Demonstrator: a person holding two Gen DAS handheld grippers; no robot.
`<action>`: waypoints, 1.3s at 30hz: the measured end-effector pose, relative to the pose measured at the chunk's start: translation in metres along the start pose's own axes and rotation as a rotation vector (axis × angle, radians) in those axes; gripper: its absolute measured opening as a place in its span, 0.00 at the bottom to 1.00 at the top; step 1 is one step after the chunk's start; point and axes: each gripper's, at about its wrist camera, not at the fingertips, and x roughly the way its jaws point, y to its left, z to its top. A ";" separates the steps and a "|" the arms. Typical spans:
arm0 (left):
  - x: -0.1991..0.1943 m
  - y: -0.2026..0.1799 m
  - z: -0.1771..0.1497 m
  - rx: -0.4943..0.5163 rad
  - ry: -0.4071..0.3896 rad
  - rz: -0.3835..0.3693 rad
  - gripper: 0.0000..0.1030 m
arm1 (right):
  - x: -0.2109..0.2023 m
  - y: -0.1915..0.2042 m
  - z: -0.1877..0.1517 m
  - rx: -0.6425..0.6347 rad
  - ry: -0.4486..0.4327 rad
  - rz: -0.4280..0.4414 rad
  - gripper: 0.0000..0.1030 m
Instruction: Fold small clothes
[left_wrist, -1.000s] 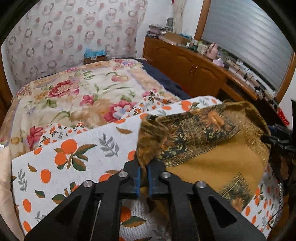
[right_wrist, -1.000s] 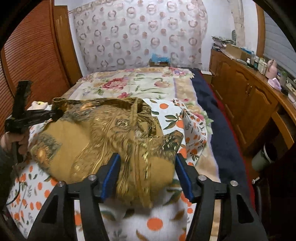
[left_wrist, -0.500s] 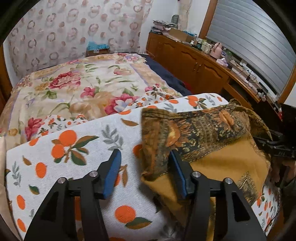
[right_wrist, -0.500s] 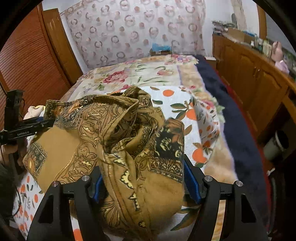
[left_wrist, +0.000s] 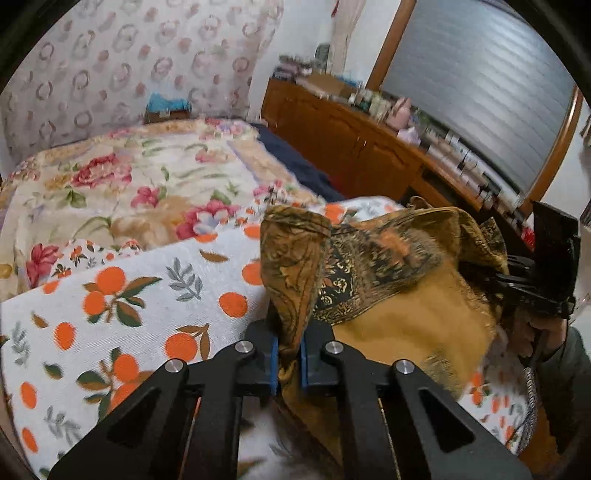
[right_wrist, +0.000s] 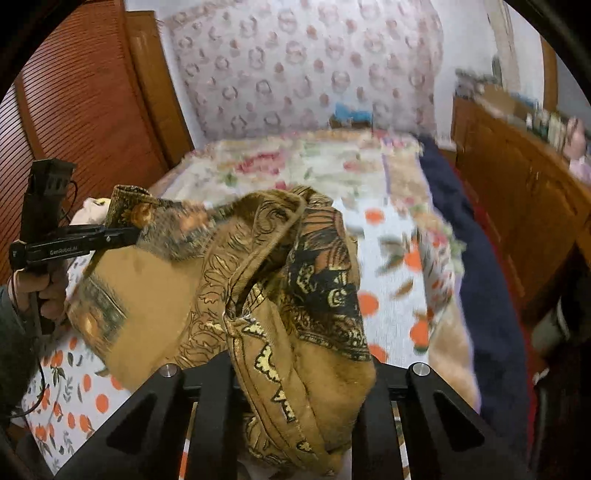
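A mustard-brown garment (left_wrist: 402, 306) with dark ornate borders lies bunched on the orange-print cloth (left_wrist: 122, 314) on the bed. My left gripper (left_wrist: 286, 360) is shut on a raised corner of the garment. It also shows in the right wrist view (right_wrist: 125, 234), pinching the far left corner. In the right wrist view the garment (right_wrist: 295, 295) is heaped over my right gripper (right_wrist: 299, 384); its fingertips are hidden under the cloth, so I cannot tell how the jaws stand. The right gripper (left_wrist: 517, 291) appears at the garment's right edge in the left wrist view.
A floral bedspread (left_wrist: 122, 184) covers the bed beyond the orange-print cloth. A wooden cabinet (left_wrist: 354, 140) with bottles on top runs along the right. A dark blue blanket (right_wrist: 476, 266) lies on the bed's right side. A wooden slatted wardrobe (right_wrist: 74, 110) stands at left.
My left gripper opened half a second ago and has shut again on a garment corner. The right gripper has lifted the garment's other side, which is now heaped over its fingers.
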 end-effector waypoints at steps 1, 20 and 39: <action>-0.009 -0.002 0.000 -0.001 -0.023 -0.003 0.08 | -0.006 0.005 0.004 -0.017 -0.022 -0.003 0.17; -0.237 0.075 -0.090 -0.246 -0.427 0.332 0.08 | 0.021 0.223 0.130 -0.484 -0.209 0.256 0.16; -0.255 0.165 -0.195 -0.515 -0.390 0.494 0.08 | 0.246 0.384 0.227 -0.620 0.023 0.374 0.33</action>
